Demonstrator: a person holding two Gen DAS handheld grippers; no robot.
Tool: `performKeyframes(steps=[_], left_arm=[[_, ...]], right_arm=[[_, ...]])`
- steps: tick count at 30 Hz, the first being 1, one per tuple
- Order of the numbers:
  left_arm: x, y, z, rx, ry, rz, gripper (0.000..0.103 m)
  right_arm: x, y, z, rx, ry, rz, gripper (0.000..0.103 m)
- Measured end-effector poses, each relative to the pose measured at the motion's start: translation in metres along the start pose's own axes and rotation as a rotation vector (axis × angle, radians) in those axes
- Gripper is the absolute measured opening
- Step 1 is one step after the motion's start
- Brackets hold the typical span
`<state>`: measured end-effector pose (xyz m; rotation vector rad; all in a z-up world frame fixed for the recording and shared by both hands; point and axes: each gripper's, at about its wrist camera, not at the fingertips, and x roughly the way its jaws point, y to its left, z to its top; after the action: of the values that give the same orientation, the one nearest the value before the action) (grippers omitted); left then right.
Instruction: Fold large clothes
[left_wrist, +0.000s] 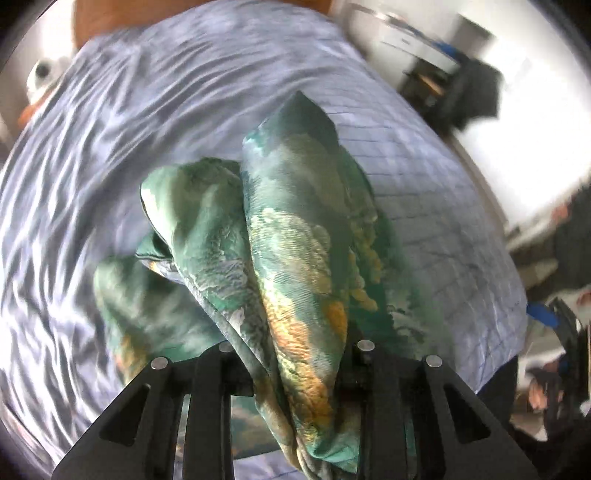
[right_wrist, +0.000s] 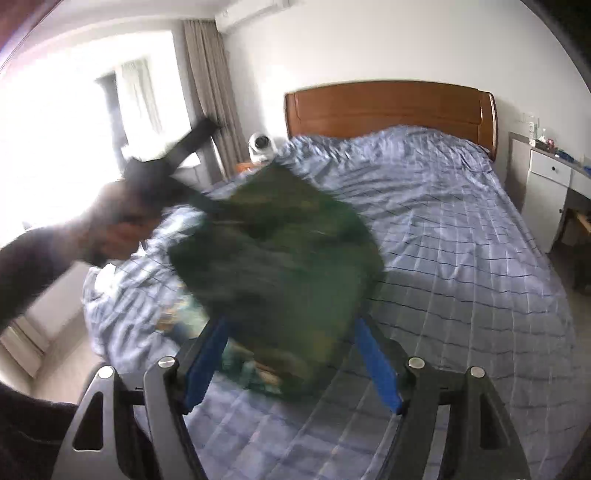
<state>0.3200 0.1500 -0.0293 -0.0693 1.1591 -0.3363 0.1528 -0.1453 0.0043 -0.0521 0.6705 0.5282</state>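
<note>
A green garment (left_wrist: 295, 240) with orange and pale print hangs bunched over the blue checked bed (left_wrist: 184, 110). In the left wrist view my left gripper (left_wrist: 295, 354) is shut on a thick fold of it that runs down between the black fingers. In the right wrist view the garment (right_wrist: 280, 251) is a blurred dark-green sheet stretched from the left gripper (right_wrist: 166, 173), held by a person's hand (right_wrist: 114, 232), down to my right gripper (right_wrist: 289, 323). The right gripper's blue pads (right_wrist: 207, 354) stand wide apart, open, with the cloth's lower edge between them.
The bed (right_wrist: 443, 221) has a wooden headboard (right_wrist: 391, 107) at the far end. A white round device (right_wrist: 262, 146) stands by the bed's far left corner. A white desk (right_wrist: 550, 177) is at the right wall. A bright window and curtain (right_wrist: 207, 74) are at the left.
</note>
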Motion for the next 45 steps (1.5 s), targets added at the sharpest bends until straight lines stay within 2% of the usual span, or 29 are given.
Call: performKeyframes(steps=[1,3,7,9,10,11,13,14,17,21,23,26,28,30,33,34,39,42,45], left_arm=[[0.002,0.017,-0.008,-0.034,0.003,-0.001,0.027],[0.005,0.042,-0.024,-0.075,-0.001,-0.001,0.028],[0.004,0.083,-0.049,-0.149,-0.026,-0.025,0.03],[0.011,0.1,-0.057,-0.182,-0.027,-0.031,0.031],[0.016,0.109,-0.063,-0.199,-0.024,-0.025,0.033],[0.025,0.119,-0.068,-0.213,-0.018,-0.01,0.037],[0.046,0.132,-0.081,-0.222,-0.007,0.001,0.04],[0.053,0.135,-0.085,-0.225,-0.016,0.006,0.043],[0.063,0.141,-0.093,-0.264,-0.061,-0.015,0.045],[0.06,0.142,-0.095,-0.244,-0.082,-0.013,0.046],[0.06,0.141,-0.099,-0.238,-0.092,-0.014,0.046],[0.058,0.149,-0.106,-0.249,-0.104,-0.027,0.046],[0.056,0.151,-0.111,-0.255,-0.113,-0.029,0.046],[0.057,0.151,-0.113,-0.258,-0.118,-0.025,0.046],[0.06,0.15,-0.115,-0.255,-0.112,-0.004,0.046],[0.06,0.149,-0.114,-0.25,-0.112,0.002,0.047],[0.058,0.146,-0.117,-0.239,-0.125,0.001,0.048],[0.058,0.148,-0.118,-0.245,-0.128,-0.01,0.048],[0.06,0.15,-0.12,-0.258,-0.133,-0.024,0.049]], right_arm=[[0.014,-0.002,0.006,0.006,0.022,0.013,0.058],[0.045,0.001,0.024,0.003,0.074,0.057,0.043],[0.096,0.023,0.047,-0.037,0.126,0.127,0.042],[0.129,0.041,0.048,-0.069,0.174,0.151,0.042],[0.152,0.049,0.043,-0.075,0.236,0.177,0.041],[0.18,0.057,0.033,-0.078,0.338,0.205,0.041],[0.222,0.074,0.009,-0.109,0.469,0.193,0.041],[0.232,0.078,0.003,-0.12,0.486,0.173,0.041],[0.253,0.088,-0.011,-0.113,0.48,0.099,0.041],[0.246,0.101,-0.004,-0.156,0.489,0.057,0.041],[0.233,0.103,0.02,-0.145,0.504,0.076,0.041],[0.224,0.108,0.069,-0.15,0.386,0.04,0.041],[0.239,0.104,0.094,-0.13,0.352,0.005,0.041],[0.274,0.096,0.096,-0.079,0.408,-0.009,0.041],[0.331,0.077,0.07,-0.043,0.542,-0.042,0.041],[0.34,0.077,0.059,-0.064,0.547,-0.049,0.041],[0.302,0.081,0.057,-0.081,0.467,-0.044,0.041],[0.249,0.087,0.055,-0.102,0.417,0.02,0.041],[0.196,0.093,0.026,-0.088,0.387,0.055,0.041]])
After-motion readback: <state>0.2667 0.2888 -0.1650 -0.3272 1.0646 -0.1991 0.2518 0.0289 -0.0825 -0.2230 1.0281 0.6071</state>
